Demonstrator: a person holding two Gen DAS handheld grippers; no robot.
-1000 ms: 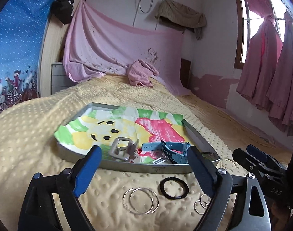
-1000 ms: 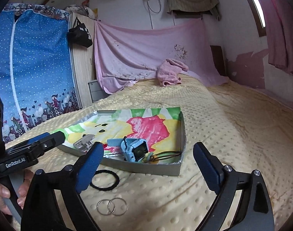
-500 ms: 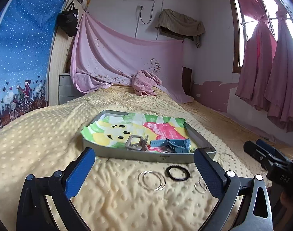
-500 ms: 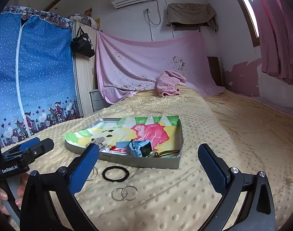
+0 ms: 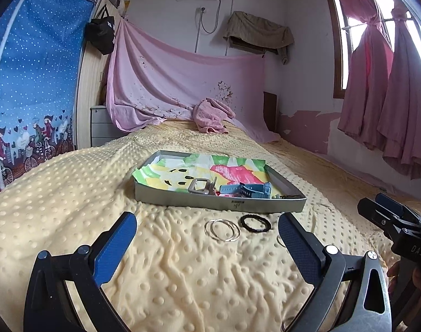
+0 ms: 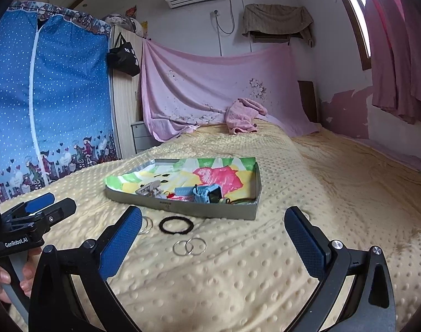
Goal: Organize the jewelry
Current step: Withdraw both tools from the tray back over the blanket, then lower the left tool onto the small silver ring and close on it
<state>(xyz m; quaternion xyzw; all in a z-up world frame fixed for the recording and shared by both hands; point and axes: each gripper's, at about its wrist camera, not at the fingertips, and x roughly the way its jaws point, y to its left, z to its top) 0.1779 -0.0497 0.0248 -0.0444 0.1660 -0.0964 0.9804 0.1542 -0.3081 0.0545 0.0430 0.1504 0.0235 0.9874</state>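
A grey metal tray (image 5: 182, 201) (image 6: 199, 210) with a bright cartoon lining rests on the yellow dotted bedspread. Inside it lie a silver buckle (image 5: 199, 186) (image 6: 149, 188) and a blue watch (image 5: 247, 188) (image 6: 207, 193). In front of the tray, on the spread, are large silver hoops (image 5: 222, 229) (image 6: 146, 224), a black hair band (image 5: 254, 223) (image 6: 176, 224) and small silver rings (image 6: 189, 246). My left gripper (image 5: 207, 239) stands open and empty, back from the hoops. My right gripper (image 6: 213, 232) is open too, nothing between its fingers.
The bedspread (image 5: 72, 193) stretches around the tray. A pink towel (image 5: 211, 117) lies near the head of the bed under a hanging pink sheet (image 5: 182, 83). A blue wardrobe cover (image 6: 44, 96) stands left, pink curtains (image 5: 390, 96) right. A hand (image 6: 5, 279) holds the left gripper's handle.
Both grippers have drawn back from the tray, so tray and loose rings look smaller and farther off. Their jaws have widened a little.
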